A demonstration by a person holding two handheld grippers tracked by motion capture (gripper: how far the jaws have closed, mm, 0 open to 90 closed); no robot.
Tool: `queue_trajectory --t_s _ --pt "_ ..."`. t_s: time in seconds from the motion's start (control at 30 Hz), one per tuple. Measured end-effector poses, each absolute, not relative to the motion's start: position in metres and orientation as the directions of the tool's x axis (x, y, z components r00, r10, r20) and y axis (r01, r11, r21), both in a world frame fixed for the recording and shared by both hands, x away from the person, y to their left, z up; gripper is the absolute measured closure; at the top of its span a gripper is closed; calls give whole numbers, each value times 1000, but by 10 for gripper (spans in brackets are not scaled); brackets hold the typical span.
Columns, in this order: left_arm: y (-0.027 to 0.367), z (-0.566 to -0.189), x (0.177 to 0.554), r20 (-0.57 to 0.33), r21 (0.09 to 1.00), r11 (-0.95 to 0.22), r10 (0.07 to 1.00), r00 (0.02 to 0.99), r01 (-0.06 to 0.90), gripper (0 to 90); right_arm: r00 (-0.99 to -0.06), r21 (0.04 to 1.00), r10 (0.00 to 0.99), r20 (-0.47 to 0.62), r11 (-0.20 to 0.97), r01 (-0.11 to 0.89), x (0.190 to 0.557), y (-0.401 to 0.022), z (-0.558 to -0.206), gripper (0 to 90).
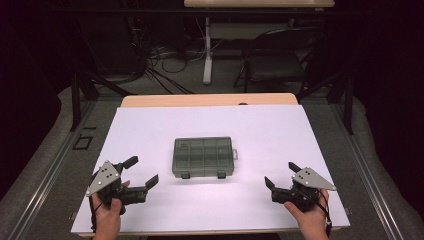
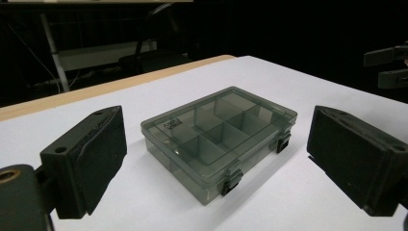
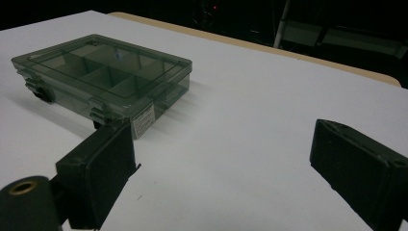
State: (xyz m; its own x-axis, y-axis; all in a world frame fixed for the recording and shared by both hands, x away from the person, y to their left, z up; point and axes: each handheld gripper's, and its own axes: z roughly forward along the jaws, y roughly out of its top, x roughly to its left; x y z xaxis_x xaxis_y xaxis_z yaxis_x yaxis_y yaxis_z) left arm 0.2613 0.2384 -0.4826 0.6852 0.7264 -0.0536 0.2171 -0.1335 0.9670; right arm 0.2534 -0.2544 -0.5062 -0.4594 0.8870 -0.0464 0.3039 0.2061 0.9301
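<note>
A grey translucent compartment box [image 1: 203,157] lies flat at the middle of the white table top [image 1: 260,125], lid closed, with two dark latches on its near side. In the left gripper view the box [image 2: 219,139] sits between and beyond the jaws. My left gripper [image 1: 142,171] is held near the front left, open and empty, aimed toward the box. My right gripper [image 1: 281,175] is held near the front right, open and empty. The box [image 3: 103,77] lies to the upper left in the right gripper view.
A wooden table edge [image 1: 210,99] shows behind the white sheet. Beyond it stand a dark chair [image 1: 277,60] and a white table leg [image 1: 207,50] among floor cables. Black stand legs [image 1: 80,95] flank the table.
</note>
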Motion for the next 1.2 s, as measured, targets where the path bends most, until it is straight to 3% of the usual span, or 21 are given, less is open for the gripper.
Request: queue_trajectory --t_s 0.77,0.97,1.2 --pt "229 -486 270 -75 949 -159 723 687 272 69 -432 913 901 -51 218 346 262 -246 -508 57" --pt "226 -480 279 -132 929 -146 729 672 341 69 -448 906 893 -29 213 366 268 -239 -500 59" --pt "219 -474 302 -213 887 -126 743 635 444 55 -473 903 880 -47 240 356 278 -224 -481 137"
